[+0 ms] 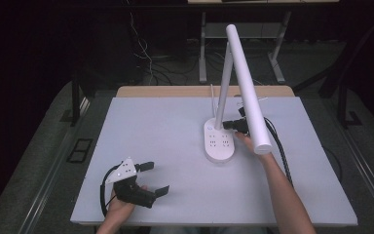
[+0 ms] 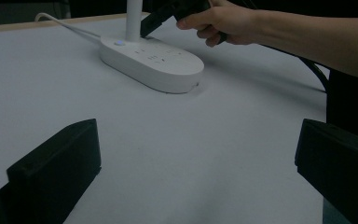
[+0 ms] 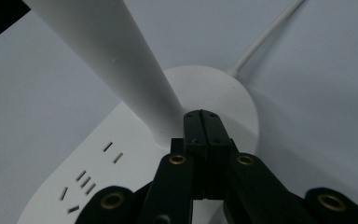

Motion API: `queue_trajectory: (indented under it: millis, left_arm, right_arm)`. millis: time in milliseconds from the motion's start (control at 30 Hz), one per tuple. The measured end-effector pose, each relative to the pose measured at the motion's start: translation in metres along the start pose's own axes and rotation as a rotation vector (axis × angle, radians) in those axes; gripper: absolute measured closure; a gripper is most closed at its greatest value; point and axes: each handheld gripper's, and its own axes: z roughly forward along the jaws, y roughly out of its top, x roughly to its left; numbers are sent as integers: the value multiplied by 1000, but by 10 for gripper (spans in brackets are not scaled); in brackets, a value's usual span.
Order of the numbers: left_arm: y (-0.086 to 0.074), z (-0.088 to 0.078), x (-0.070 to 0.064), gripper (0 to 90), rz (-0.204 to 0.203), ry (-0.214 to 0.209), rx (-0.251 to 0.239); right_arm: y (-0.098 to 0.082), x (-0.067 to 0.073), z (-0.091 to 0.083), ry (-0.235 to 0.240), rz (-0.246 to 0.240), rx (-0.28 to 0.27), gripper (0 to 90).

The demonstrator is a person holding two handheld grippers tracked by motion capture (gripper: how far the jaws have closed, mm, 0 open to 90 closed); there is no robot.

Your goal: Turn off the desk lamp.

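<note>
We press our right gripper (image 3: 204, 116), jaws squeezed together with nothing between, on the hard, bottom-heavy desk lamp (image 1: 219, 140) mid-table by its stiff pole, while our left gripper (image 1: 153, 178) rests open.

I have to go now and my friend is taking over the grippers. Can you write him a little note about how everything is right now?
Left gripper: open, holding nothing, near the table's front edge.
Right gripper: jaws shut together, tips at the foot of the lamp's stem, over its white base.
The lamp stands upright mid-table, cord trailing back.
Done: right gripper brought to the base.
Left: likely pressing its button.
</note>
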Motion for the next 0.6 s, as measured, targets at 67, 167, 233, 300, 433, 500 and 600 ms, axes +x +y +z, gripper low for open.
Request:
queue_trajectory:
  millis: [67,167,233,300,433,500,600]
  left_arm:
    - [0,0,0,0,1,0,0]
    - [0,-1,0,0,5,1,-2]
    - [0,-1,0,0,0,1,-4]
    - [0,-1,1,0,-2,2,-5]
    - [0,-1,2,0,-6,4,-7]
    - [0,-2,2,0,-7,4,-7]
    - [0,-1,2,0,-8,4,-7]
  right_arm:
    - [-1,1,0,-10,-8,2,900]
    - [-2,3,0,-28,-25,-16,900]
    - [-4,3,0,-31,-21,-26,900]
    - [-3,3,0,-31,-20,-28,900]
    - [-3,3,-2,-27,-6,-28,900]
    - [-3,2,-3,-26,-4,-25,900]
    - [-3,3,-7,-22,5,-24,900]
